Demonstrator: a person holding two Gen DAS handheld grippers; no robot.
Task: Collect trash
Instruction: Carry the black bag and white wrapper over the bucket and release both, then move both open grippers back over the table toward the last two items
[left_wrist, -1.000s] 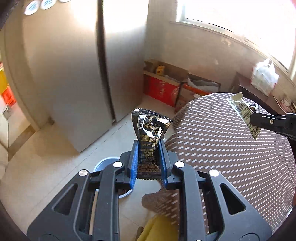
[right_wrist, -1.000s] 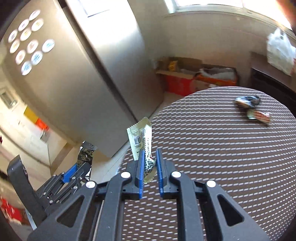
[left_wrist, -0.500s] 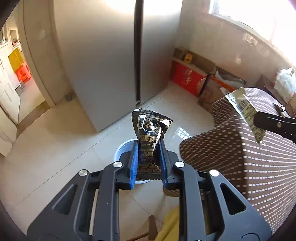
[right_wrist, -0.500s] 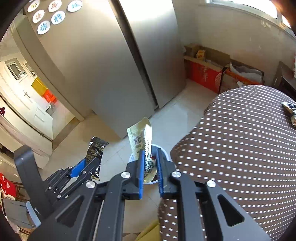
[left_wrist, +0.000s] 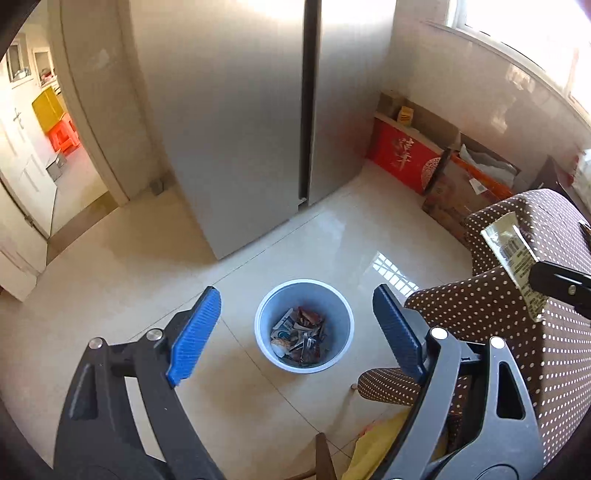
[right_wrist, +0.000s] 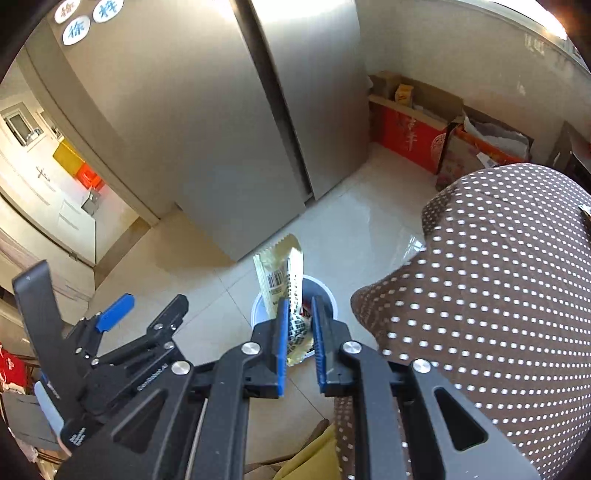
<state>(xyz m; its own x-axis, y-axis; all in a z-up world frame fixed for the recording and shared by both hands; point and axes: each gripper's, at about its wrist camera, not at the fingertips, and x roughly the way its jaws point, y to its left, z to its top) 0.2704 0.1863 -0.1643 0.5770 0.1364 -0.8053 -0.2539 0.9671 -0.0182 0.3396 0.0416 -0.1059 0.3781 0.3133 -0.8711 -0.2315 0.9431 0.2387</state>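
Left tool (left_wrist: 295, 325) is hanging wide open with nothing in it, right over the bin (left_wrist: 303, 325) on the floor. Right tool (right_wrist: 298, 332) is pinching the pale wrapper (right_wrist: 279, 280), standing upright, bin (right_wrist: 325, 295) sitting just ahead and below. Wrapper's blocking most of the bin from that side.
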